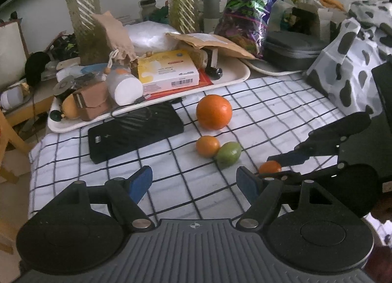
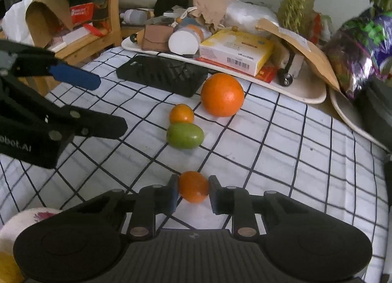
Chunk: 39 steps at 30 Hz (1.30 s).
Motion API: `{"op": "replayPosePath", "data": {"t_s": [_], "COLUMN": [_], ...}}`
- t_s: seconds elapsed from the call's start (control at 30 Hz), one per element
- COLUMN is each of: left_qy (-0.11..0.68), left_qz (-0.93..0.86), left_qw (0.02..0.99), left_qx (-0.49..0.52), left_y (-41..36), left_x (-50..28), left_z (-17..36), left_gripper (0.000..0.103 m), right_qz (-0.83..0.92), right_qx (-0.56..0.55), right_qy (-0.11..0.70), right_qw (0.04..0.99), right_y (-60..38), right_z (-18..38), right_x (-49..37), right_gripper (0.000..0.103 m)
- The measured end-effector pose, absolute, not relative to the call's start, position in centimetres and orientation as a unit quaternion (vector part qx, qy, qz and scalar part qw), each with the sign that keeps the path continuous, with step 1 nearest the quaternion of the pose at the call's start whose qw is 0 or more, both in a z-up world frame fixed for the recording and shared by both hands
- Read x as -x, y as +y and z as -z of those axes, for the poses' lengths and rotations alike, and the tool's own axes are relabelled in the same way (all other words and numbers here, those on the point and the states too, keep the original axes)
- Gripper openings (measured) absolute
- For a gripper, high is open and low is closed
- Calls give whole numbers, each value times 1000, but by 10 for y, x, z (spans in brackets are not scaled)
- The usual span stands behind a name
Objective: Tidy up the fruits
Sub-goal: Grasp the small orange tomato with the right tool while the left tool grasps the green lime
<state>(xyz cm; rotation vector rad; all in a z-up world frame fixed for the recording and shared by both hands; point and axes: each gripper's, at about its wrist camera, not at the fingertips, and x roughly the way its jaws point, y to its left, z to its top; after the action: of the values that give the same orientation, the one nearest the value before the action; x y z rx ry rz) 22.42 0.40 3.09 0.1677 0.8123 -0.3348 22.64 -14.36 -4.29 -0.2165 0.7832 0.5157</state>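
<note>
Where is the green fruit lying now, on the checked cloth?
In the right wrist view the green fruit lies mid-cloth, touching the small orange behind it, ahead of the right gripper.

**Orange, green and a black grid on white**

The cloth (image 2: 281, 141) is white, crossed by a thin black grid. On it the large orange (image 2: 222, 95) is bright orange, the small orange (image 2: 181, 113) a like shade, and the oval fruit (image 2: 185, 135) yellow-green. The little orange (image 2: 193, 186) between the pads is deep orange. The gripper pads (image 2: 212, 193) are blue on black fingers. The flat case (image 2: 163, 73) is black, the tray (image 2: 311, 92) cream, the box (image 2: 235, 50) yellow and white. The crinkled bag (image 1: 250, 11) is purple with green; the draped fabric (image 1: 348, 62) is white with dark grey blotches.
</note>
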Motion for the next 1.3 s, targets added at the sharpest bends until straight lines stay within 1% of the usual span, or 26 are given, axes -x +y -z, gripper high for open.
{"op": "replayPosePath", "data": {"t_s": [0.33,0.37,0.4,0.47,0.57,0.73,0.8,1.0,1.1,1.3], "left_qy": [397,397,398,405,420,435,436,418,403,384], "left_qz": [222,224,228,230,224,228,235,241,239,239], "left_qw": [890,889,888,884,879,870,867,873,879,883], "left_qx": [-44,-44,-42,-38,-31,-45,-51,-70,-89,-129], "left_y": [-15,-17,-19,-20,-20,-26,-29,-34,-39,-47], "left_x": [-233,-234,-237,-244,-254,-267,-270,-271,-270,-265], "left_z": [-24,-23,-22,-19,-10,2,6,5,5,6], "left_gripper": [73,72,66,58,55,54,44,43,38,37], "right_qz": [-222,-220,-219,-218,-218,-212,-211,-210,-210,-212], "right_qx": [83,81,78,73,63,55,55,55,55,60], "right_qy": [363,363,362,360,354,354,353,353,354,356], "right_qw": [901,902,903,904,907,909,910,910,910,908], "right_y": [-174,-177,-180,-185,-193,-204,-206,-209,-209,-206], "right_z": [30,29,28,25,20,17,16,16,17,18], "right_x": [-224,-224,-225,-225,-224,-226,-225,-225,-225,-226], "right_gripper": [26,26,26,26,26,26,26,26,26,26]}}
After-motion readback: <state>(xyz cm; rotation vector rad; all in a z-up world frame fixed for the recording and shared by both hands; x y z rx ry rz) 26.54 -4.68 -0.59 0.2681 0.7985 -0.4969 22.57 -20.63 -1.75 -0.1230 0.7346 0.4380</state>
